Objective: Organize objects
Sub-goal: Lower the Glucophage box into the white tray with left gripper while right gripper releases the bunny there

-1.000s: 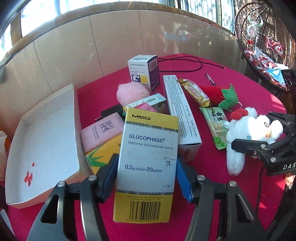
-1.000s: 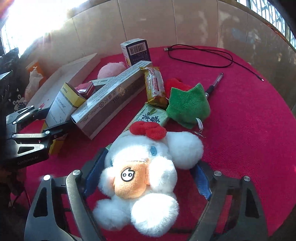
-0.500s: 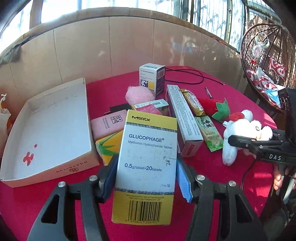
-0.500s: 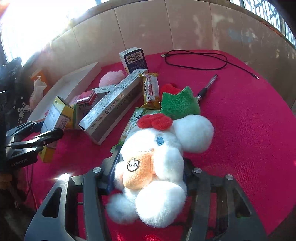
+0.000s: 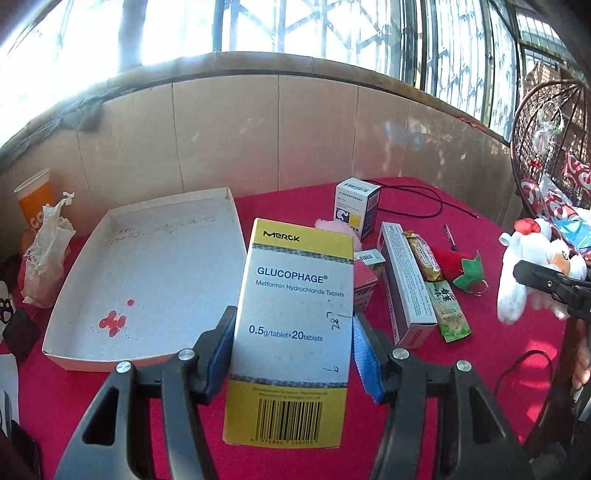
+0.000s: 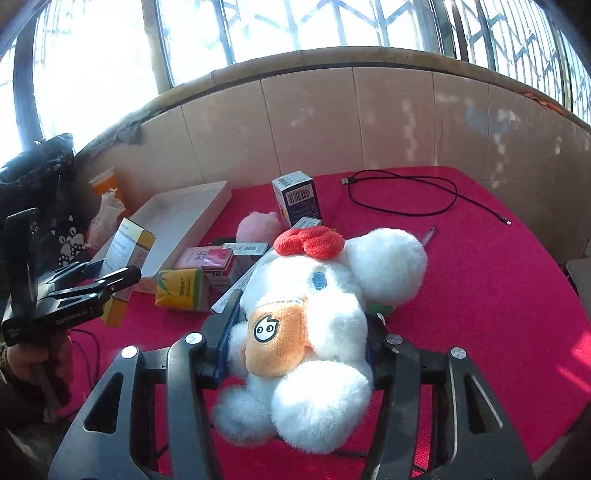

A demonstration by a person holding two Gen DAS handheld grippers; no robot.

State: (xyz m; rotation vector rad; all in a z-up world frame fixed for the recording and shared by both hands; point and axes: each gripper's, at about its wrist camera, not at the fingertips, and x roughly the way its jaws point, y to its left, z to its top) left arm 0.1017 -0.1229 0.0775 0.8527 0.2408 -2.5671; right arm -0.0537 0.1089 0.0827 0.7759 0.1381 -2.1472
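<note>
Holding yellow-and-white medicine box [image 5: 295, 332] clamped upright in left hand-held gripper [image 5: 291, 354], above red desk [image 5: 498, 354], beside white tray [image 5: 147, 273]. Right hand-held gripper [image 6: 295, 347] squeezes white plush toy [image 6: 317, 332], lifted. Advice: carry box level over tray, lower before releasing.

Black USB cable [image 6: 402, 197] lying looped on red tablecloth [image 6: 498, 280] near far edge. Orange paper cup [image 5: 35, 203] standing beside crumpled paper bag [image 5: 46, 254] at left. Wicker chair [image 5: 546, 147] standing at right. Sunlight streaming through barred windows [image 6: 295, 26].
</note>
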